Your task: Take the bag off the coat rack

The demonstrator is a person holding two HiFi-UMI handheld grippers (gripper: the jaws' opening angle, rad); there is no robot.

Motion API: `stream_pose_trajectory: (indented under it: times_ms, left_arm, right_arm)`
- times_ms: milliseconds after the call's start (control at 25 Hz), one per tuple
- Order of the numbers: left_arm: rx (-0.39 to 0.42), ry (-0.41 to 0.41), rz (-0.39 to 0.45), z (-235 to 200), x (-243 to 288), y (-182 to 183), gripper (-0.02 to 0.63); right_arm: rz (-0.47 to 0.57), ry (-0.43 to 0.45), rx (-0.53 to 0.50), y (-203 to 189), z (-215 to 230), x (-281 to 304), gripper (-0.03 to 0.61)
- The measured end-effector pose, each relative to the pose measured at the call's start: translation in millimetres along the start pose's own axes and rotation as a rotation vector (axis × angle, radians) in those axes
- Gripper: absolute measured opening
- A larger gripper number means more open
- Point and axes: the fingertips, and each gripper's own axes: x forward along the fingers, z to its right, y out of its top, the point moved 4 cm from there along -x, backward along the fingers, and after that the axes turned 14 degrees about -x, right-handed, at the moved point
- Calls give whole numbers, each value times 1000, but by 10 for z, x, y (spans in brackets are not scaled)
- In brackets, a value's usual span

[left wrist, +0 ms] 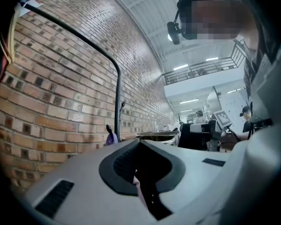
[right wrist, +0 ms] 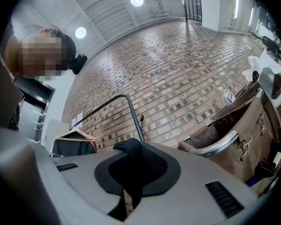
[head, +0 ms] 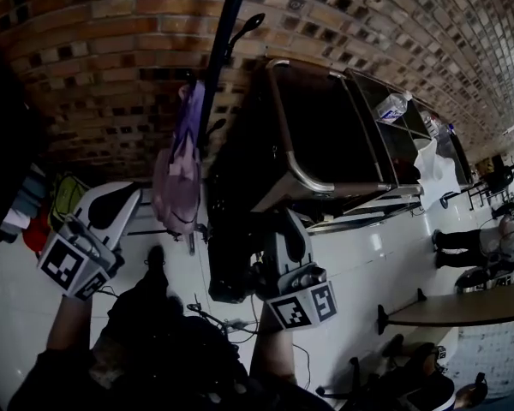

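Observation:
The black coat rack pole (head: 227,24) stands against the brick wall. A purple-pink bag (head: 178,174) hangs beside it. To its right a dark bag (head: 236,247) hangs low by my right gripper (head: 287,227). In the right gripper view, my right gripper (right wrist: 131,159) is shut on a black strap (right wrist: 135,172) that loops over its jaws. My left gripper (head: 120,202) is held left of the purple bag, apart from it. In the left gripper view, my left gripper (left wrist: 140,165) has its jaws together. The rack (left wrist: 118,93) and the purple bag (left wrist: 110,137) stand far ahead of it.
A large brown case with a chrome rail (head: 284,144) stands right of the rack and shows again as the chrome rail (right wrist: 225,142). Clothes (head: 21,204) hang at the left. A table (head: 463,306) and a seated person (head: 484,242) are at the right. Cables lie on the white floor (head: 206,315).

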Motion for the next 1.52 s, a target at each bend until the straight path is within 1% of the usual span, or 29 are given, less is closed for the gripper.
stream_pose_trajectory:
  times_ms: [280,520,720,920,1160,1280,1520]
  left_arm:
    - [-6,55,-9,239,-443,-25,8]
    - [-22,29,0,350,-719,-9,8]
    - [-41,2,-14,408,-1074,4,8]
    - [-41,16,-4,450,-1465,72,8]
    - [-40,39,-17,484,-1854,36,8]
    - [-38,47,-15,496,-2001,38,8]
    - [-42,41,-15,535,-2211,66,8]
  right_arm:
    - [-28,11,1,80,-193,-301,46]
    - [-55,19,-7,127,-531,-516,46]
    - [-65,0,3,189,-863,-705,46]
    - [-73,19,5,270,-1292,-833,46]
    - [-74,39,22,273,-1637,-952,46]
    - [-85,63,7,258,-1837,-988,46]
    - [-95,86,29,231,-2134,-1063,44]
